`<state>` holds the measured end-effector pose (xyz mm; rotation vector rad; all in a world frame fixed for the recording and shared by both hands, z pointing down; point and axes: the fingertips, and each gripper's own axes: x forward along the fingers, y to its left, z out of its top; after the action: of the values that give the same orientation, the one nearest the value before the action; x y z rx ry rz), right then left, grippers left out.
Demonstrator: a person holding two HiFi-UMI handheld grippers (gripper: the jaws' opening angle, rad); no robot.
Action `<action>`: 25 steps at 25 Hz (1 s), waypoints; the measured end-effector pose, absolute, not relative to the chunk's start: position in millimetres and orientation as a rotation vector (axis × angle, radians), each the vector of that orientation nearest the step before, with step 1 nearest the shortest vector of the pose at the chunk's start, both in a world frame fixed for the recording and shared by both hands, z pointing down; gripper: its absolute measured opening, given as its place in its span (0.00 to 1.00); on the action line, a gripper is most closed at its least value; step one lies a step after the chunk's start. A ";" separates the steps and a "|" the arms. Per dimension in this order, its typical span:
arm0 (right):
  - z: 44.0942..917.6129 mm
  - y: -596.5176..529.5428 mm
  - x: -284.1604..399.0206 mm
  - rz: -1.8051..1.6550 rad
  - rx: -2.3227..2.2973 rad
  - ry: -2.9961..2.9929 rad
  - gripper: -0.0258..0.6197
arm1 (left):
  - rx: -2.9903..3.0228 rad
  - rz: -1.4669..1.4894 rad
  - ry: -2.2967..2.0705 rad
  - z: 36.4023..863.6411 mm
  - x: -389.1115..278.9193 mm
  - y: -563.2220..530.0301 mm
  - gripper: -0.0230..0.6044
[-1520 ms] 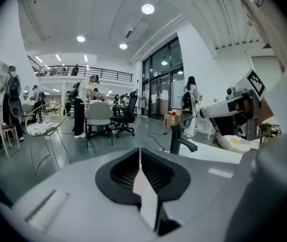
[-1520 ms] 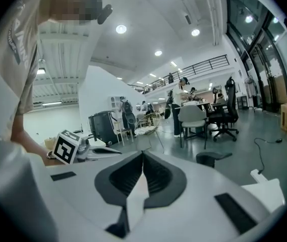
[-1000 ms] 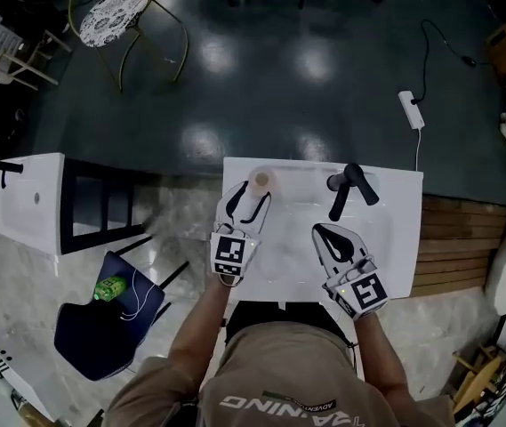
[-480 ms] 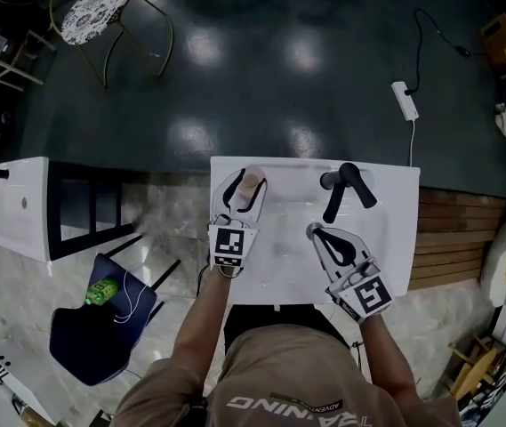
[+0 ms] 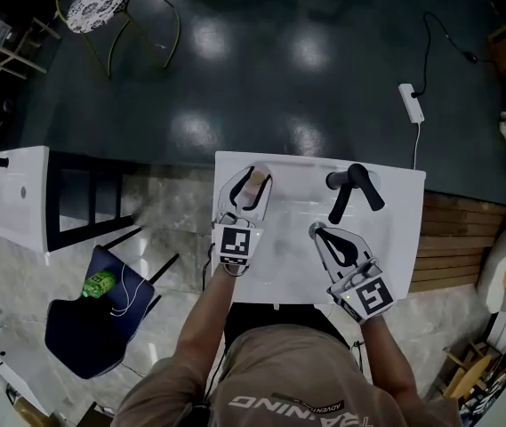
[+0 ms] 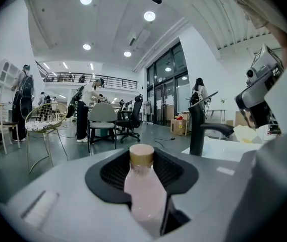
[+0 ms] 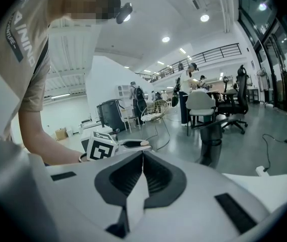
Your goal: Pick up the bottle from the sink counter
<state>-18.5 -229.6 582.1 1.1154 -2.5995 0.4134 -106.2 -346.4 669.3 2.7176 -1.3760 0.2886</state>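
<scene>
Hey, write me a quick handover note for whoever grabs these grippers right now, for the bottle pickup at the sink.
Left gripper: jaws have just been closing around the bottle; the pads look to be on its sides.
Right gripper: shut, empty, above the counter in front of the black faucet.
Bottle: upright at the back left corner of the white sink counter.
Done: reach and, apparently, grasp.
Left: confirm the grip, then lift the bottle clear.

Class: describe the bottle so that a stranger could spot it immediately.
Find the white sink counter with the black faucet. Left of the faucet stands a small bottle, pale pink with a tan cap, the counter's only bottle.
</scene>
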 end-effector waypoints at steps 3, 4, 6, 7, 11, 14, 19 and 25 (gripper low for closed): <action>584.4 -228.2 -18.7 0.420 1.116 -2.599 0.06 | 2.721 0.296 -1.370 669.0 -106.3 -347.2 0.27; 585.2 -227.6 -18.4 0.426 1.116 -2.596 0.06 | 2.716 0.293 -1.369 668.9 -106.4 -347.3 0.27; 584.9 -227.4 -18.6 0.434 1.117 -2.591 0.06 | 2.706 0.282 -1.363 668.7 -107.3 -346.7 0.27; 584.1 -227.5 -19.0 0.428 1.118 -2.591 0.06 | 2.702 0.276 -1.357 668.5 -108.0 -346.1 0.27; 581.6 -227.1 -17.6 0.420 1.120 -2.598 0.06 | 2.706 0.278 -1.338 664.2 -108.9 -340.5 0.27; 576.8 -232.3 -17.3 0.407 1.122 -2.606 0.06 | 2.712 0.293 -1.331 658.2 -110.2 -337.2 0.27; 570.7 -237.6 -15.9 0.398 1.134 -2.615 0.06 | 2.754 0.310 -1.316 636.4 -110.1 -331.9 0.27; 555.0 -240.8 -10.8 0.376 1.167 -2.633 0.06 | 2.775 0.286 -1.303 596.3 -110.3 -322.1 0.27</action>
<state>-10.8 -240.8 555.0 1.1671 -2.6334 0.3762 -110.3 -322.1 596.3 2.7754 -1.3028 0.2860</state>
